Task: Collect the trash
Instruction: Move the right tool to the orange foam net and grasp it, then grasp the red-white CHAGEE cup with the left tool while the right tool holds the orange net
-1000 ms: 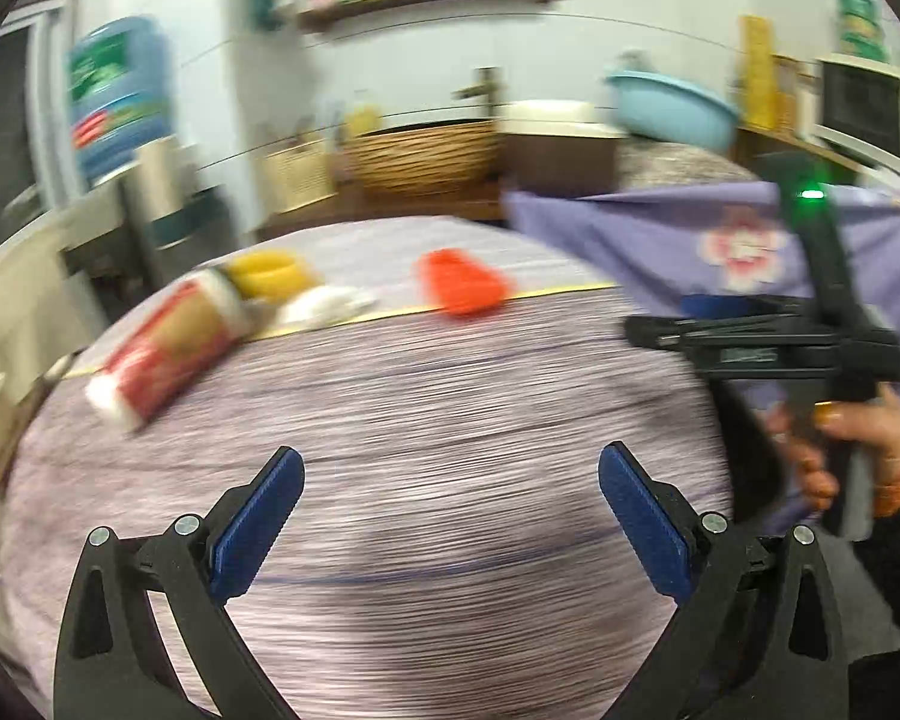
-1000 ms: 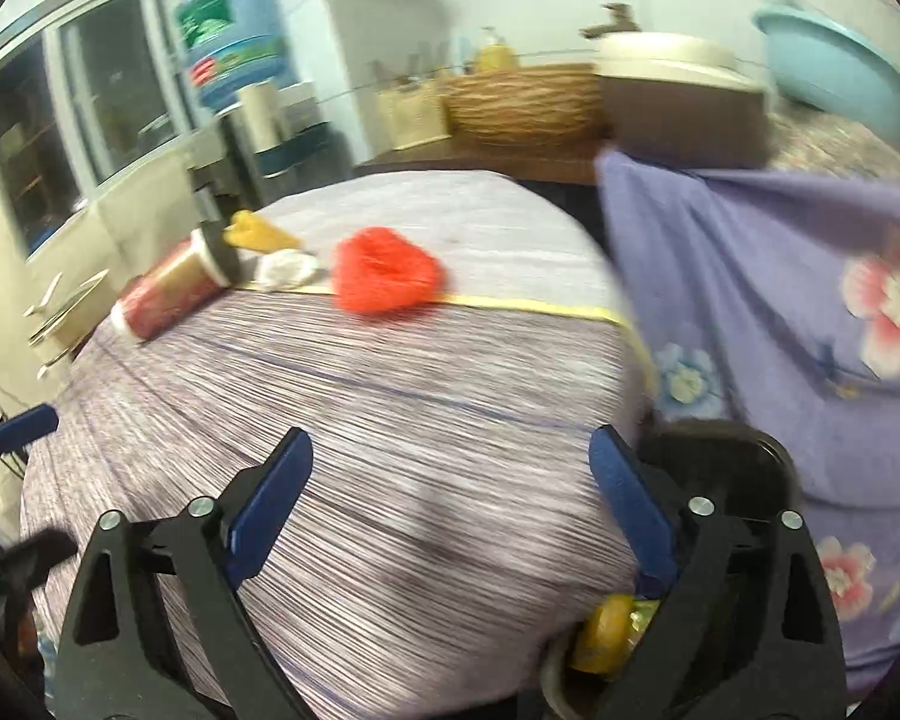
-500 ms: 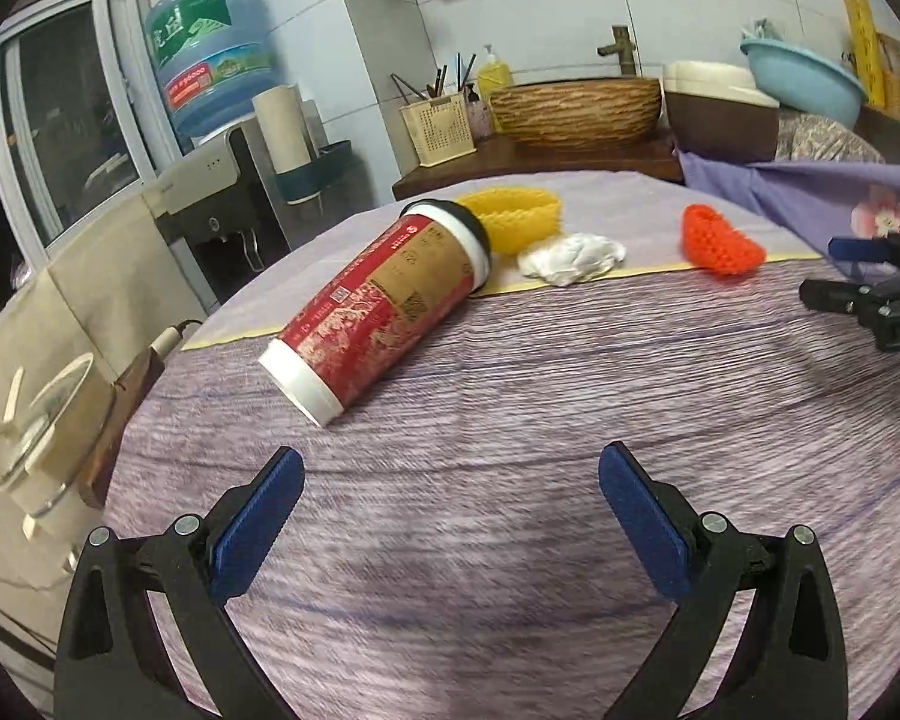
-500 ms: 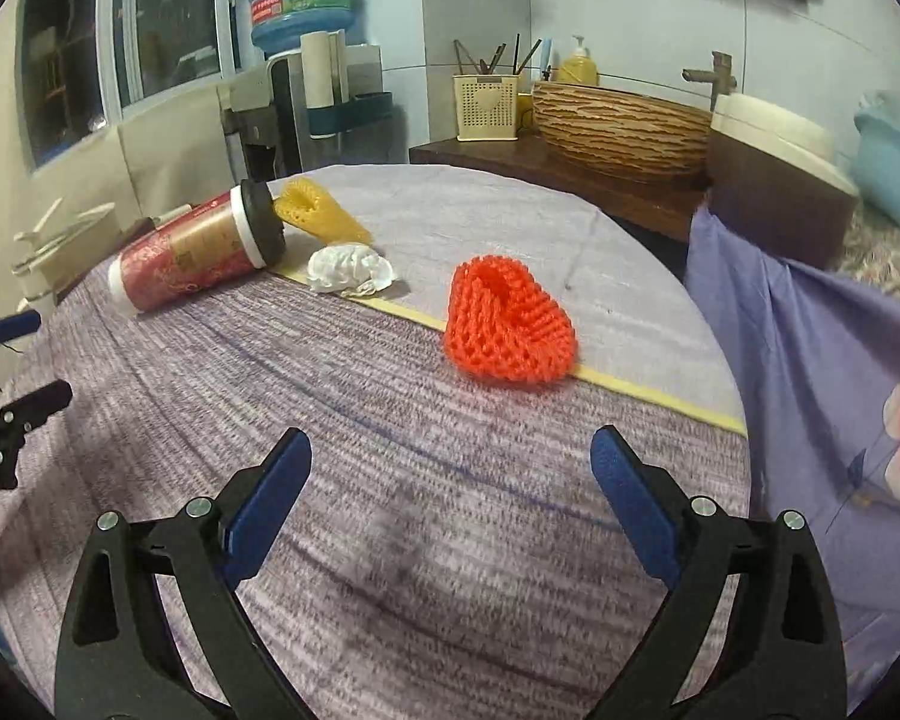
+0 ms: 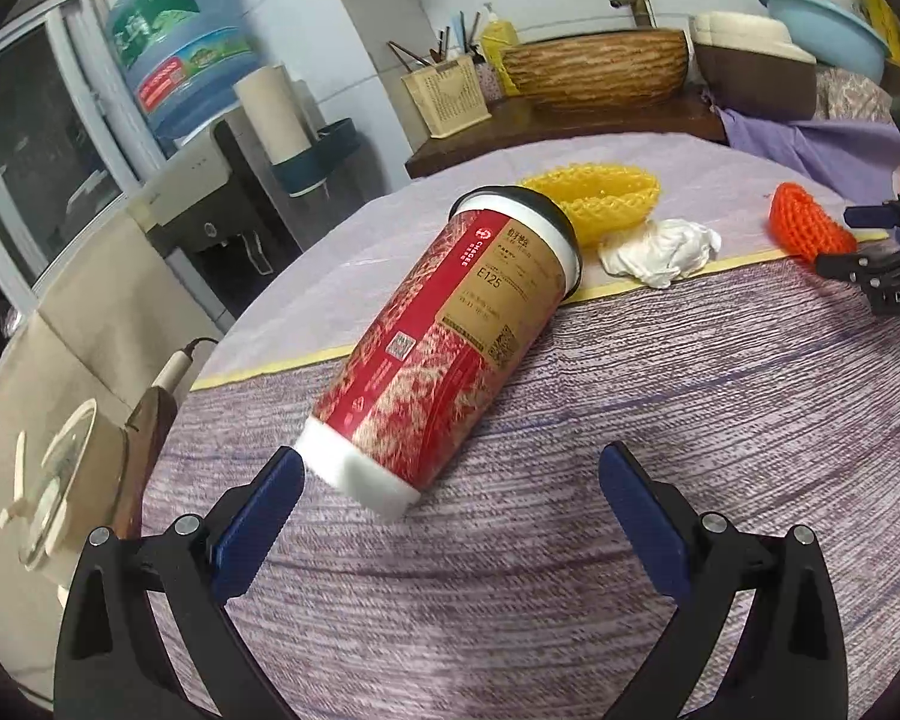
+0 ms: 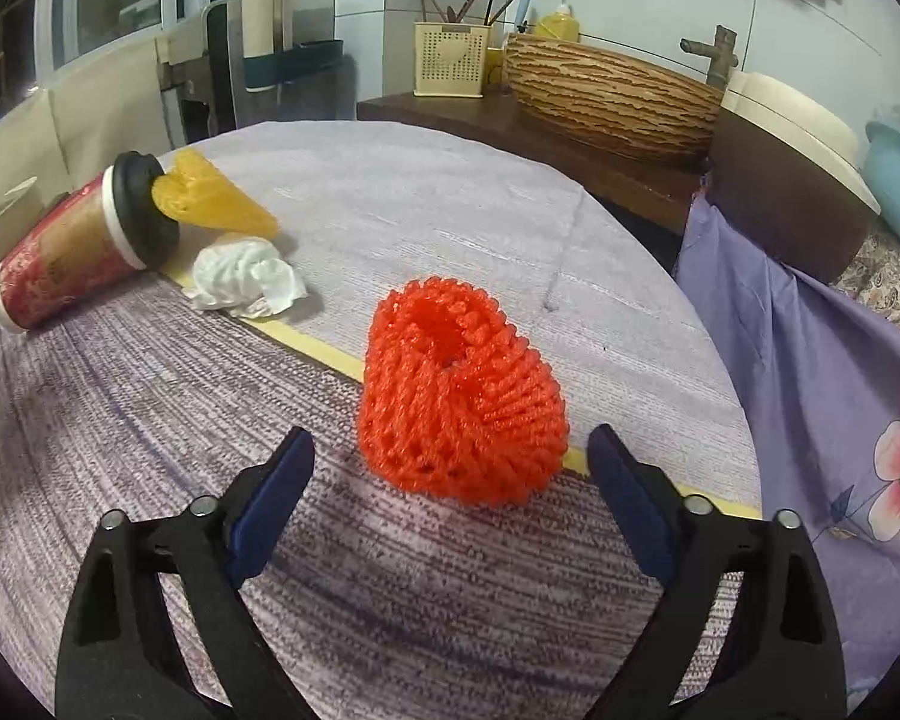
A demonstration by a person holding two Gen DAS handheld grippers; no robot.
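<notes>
Change since earlier frames: both grippers have closed in on the table items. The paper cup (image 5: 450, 348) now fills the centre of the left wrist view, and the orange foam net (image 6: 459, 396) has grown to fill the centre of the right wrist view.
Left gripper (image 5: 450, 495): jaws wide apart, nothing held. The white base of the cup lies at the lower centre of the frame, just beside the left pad; contact cannot be confirmed from this angle.
Right gripper (image 6: 450, 471): jaws closing, still clear of the net, which lies between and just ahead of the pads.
Other trash: yellow foam net (image 5: 594, 198) touching the cup's black lid, upper centre; crumpled tissue (image 5: 660, 249) just to its lower right.
Surface: purple tablecloth (image 5: 690, 420) with a yellow stripe.
Task meaning: each gripper appears lined up on one item, so the grasp is likely next. Nothing has been collected yet.
</notes>
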